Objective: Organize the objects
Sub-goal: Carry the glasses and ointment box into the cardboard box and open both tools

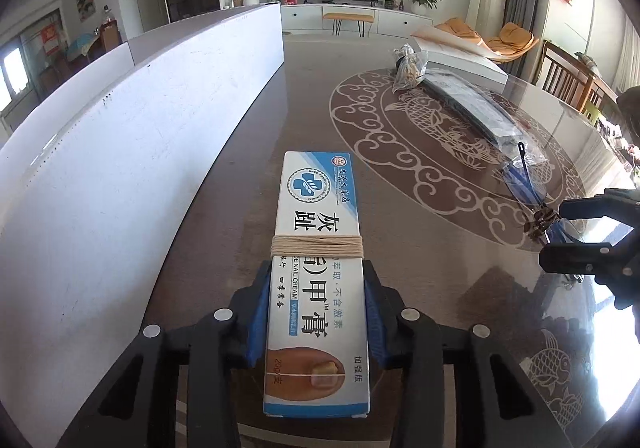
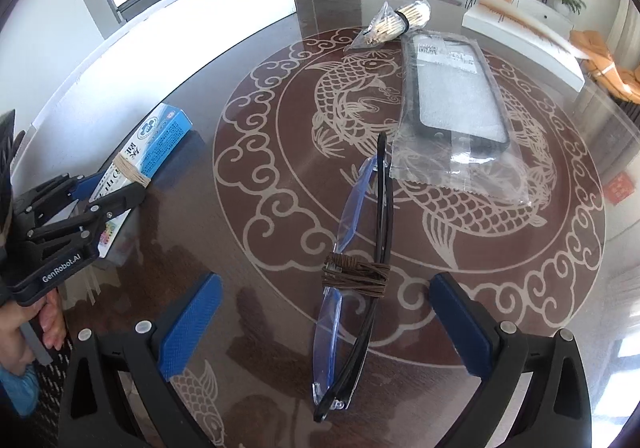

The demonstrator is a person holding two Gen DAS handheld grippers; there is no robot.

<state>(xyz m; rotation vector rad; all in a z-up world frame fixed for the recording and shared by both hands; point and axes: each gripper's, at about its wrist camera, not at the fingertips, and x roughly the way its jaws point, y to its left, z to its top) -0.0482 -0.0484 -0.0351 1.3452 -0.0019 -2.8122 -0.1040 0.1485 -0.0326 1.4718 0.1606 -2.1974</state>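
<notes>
Nail cream box [image 1: 318, 280], string-wound at its middle, lies flat on the patterned glass table [image 1: 224, 208] near the white panel, and your left gripper [image 1: 318, 312] has its blue pads pressed on both long sides: clamped, pick-up step in hand by my reading. Folded glasses [image 2: 356, 276], bound with brown cord, lie between the wide-apart fingers of your right gripper [image 2: 328, 324], untouched. Next move likely calls for lifting the box level, then closing on the glasses near the cord.
</notes>
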